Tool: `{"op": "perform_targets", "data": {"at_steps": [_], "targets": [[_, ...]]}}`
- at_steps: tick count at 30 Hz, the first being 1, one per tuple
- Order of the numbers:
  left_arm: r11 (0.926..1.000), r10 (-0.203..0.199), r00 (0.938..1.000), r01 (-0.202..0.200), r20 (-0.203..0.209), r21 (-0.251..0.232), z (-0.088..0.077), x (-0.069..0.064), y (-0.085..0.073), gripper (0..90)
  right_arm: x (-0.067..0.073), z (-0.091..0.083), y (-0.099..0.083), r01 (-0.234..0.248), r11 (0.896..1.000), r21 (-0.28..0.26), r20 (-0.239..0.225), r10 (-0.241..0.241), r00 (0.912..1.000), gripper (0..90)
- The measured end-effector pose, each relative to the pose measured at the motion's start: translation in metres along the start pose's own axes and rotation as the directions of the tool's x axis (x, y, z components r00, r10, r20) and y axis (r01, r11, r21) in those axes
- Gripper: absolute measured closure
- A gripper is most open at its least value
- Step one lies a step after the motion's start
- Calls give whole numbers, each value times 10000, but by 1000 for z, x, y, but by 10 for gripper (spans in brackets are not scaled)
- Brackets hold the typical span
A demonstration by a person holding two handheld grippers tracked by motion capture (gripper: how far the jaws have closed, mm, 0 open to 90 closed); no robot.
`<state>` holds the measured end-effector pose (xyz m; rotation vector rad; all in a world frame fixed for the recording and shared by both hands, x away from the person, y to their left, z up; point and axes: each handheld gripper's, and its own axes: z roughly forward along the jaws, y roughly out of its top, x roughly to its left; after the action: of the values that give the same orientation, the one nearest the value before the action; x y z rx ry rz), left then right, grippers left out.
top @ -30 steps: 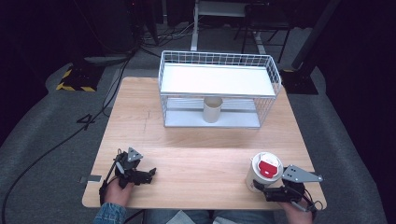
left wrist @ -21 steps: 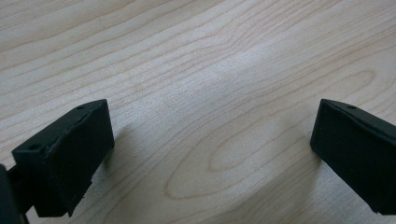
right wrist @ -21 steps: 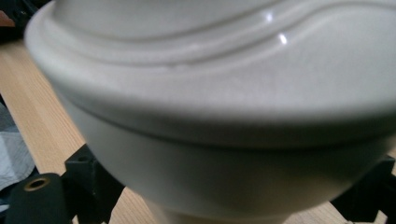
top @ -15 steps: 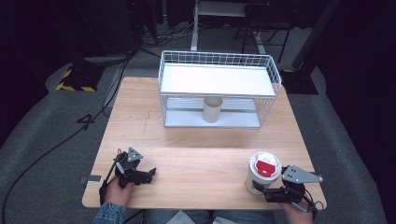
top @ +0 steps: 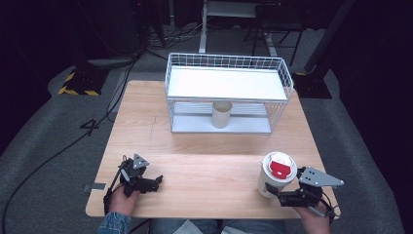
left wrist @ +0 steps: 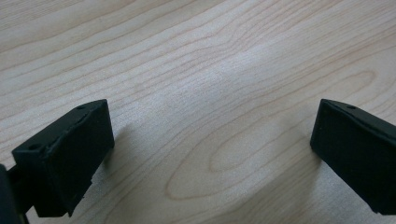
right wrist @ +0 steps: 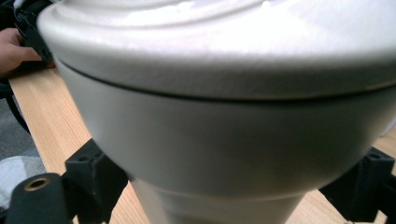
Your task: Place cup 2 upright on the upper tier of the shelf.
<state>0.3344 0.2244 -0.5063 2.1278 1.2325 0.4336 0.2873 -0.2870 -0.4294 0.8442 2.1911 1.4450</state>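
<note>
Paper cup (top: 275, 174) with a white lid and red tab stands at the near right of the table (top: 209, 161), and the right gripper (top: 278, 191) is squeezed tight on its side, so the grab looks done and lifting it straight up comes next. Left gripper (top: 157, 181) rests at the near left, jaws wide with nothing inside. Since the earlier picture almost nothing has moved; another cup (top: 221, 114) sits under the wire rack (top: 227, 84).
</note>
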Motion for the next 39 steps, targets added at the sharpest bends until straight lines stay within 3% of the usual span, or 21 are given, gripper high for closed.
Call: {"op": "perform_targets", "data": {"at_steps": [17,24,39], "targets": [[10000,-4,10000,4,-16,-12,0,0,0,1,-12,-2,35,327,9961,-819,-234,-348,9991,136],[10000,1,10000,-1,-21,-8,0,0,0,1,-15,-1,51,629,9933,-969,-171,-649,9977,136],[10000,-48,10000,48,-39,9,1,0,1,1,-22,-2,86,720,9898,-1233,-141,-743,9971,136]]}}
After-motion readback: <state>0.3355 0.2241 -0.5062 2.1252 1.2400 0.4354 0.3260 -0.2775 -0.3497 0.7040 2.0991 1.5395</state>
